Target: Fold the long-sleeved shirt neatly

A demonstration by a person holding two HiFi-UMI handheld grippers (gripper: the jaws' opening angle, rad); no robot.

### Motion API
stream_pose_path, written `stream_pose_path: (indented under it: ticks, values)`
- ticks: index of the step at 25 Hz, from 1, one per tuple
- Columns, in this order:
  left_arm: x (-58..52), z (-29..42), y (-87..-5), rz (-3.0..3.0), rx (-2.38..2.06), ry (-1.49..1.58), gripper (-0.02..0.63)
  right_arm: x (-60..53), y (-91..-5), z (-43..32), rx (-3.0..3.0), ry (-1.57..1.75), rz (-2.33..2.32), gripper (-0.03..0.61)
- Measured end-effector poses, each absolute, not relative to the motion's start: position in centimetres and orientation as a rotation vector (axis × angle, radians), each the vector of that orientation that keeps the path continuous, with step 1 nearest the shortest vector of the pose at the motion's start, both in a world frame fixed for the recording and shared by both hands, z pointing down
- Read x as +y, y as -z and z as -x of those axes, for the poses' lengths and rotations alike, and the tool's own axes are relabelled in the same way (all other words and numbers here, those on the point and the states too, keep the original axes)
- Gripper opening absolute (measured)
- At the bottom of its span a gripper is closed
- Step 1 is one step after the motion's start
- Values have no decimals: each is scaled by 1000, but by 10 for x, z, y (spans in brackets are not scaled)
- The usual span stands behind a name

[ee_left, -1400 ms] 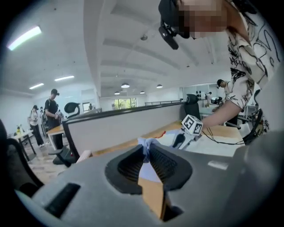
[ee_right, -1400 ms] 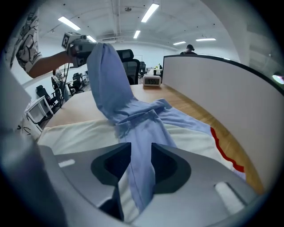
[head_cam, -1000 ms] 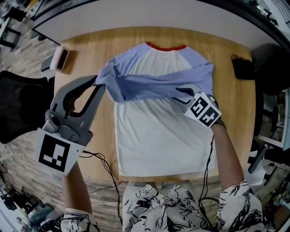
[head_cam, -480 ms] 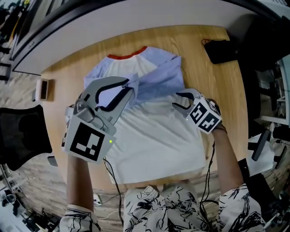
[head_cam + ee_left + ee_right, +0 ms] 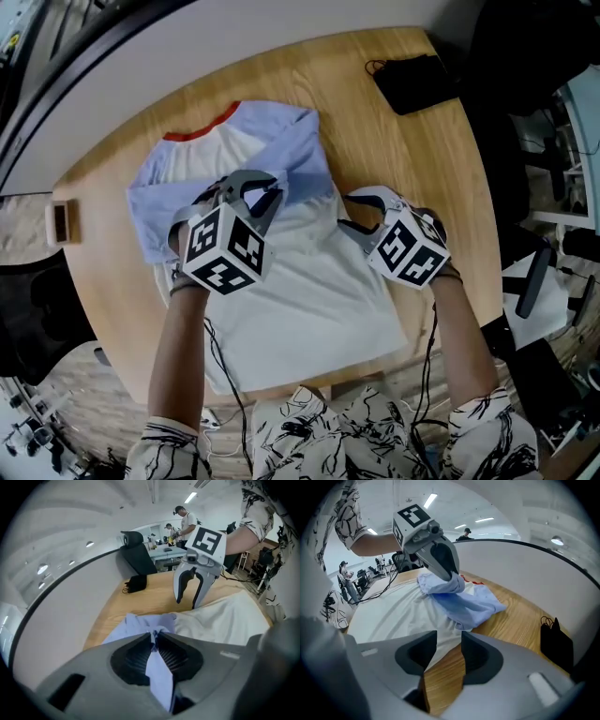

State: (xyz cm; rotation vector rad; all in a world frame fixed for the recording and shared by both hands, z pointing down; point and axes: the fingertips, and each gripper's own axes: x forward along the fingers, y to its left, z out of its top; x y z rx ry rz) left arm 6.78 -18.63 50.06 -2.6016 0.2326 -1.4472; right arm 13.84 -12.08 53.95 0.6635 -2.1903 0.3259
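Compared with one second before, the left hand-held gripper is now low over the chest of the shirt, no longer raised beyond its left side. Its jaws are pressed together on the blue sleeve, which it has carried inward across the white body. The right hand-held gripper has left the chest and now hangs at the right edge of the shirt. Its jaws are a little spread with nothing between them; we see only wood and the shirt's edge below.

We judge that the sleeve fold is almost laid. What remains is to put the sleeve down flat, let it go, and then fold the body. The blue cloth looks bunched near the pinch, so it probably needs smoothing for a neat result.

The shirt lies spread on a round wooden bench, red collar away from us. A black pouch with a cord lies well apart at the far right edge, and a small box at the left edge. A white curved partition stands behind the bench and a black office chair beside it. Farther off, people work at desks under ceiling lights.
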Motion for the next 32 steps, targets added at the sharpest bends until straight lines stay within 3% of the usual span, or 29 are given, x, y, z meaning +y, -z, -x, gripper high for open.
stream_pose_path:
  ticks: [5,6,8,9,12,15,19,25,32]
  values:
    - [-183,-96,-534,2627,195,1477,62,-127,-544,-148,-2210,-346,-672,183]
    - [-180,-102,-538,2672,170,1460,91,-127,-544,-148,-2215,-353,-677,186]
    - [-172,-112,-541,2781,127,1403,403,-128,-544,-146,-2226,-358,-679,192]
    - [-170,-113,-539,2823,120,1370,420,-129,-545,-144,-2233,-356,-677,192]
    - [-169,-104,-531,2848,124,1324,417,-131,-545,-136,-2246,-345,-674,192]
    - [-169,-92,-540,2780,65,1390,325,-137,-545,-129,-2254,-359,-695,187]
    - [-150,-92,-545,2735,-23,1408,337,-160,-544,-129,-2286,-447,-804,181]
    - [-110,-97,-565,2645,23,1436,291,-192,-552,-129,-2294,-541,-793,103]
    - [-118,-113,-578,2628,264,1422,138,-197,-539,-132,-2368,-677,-818,72]
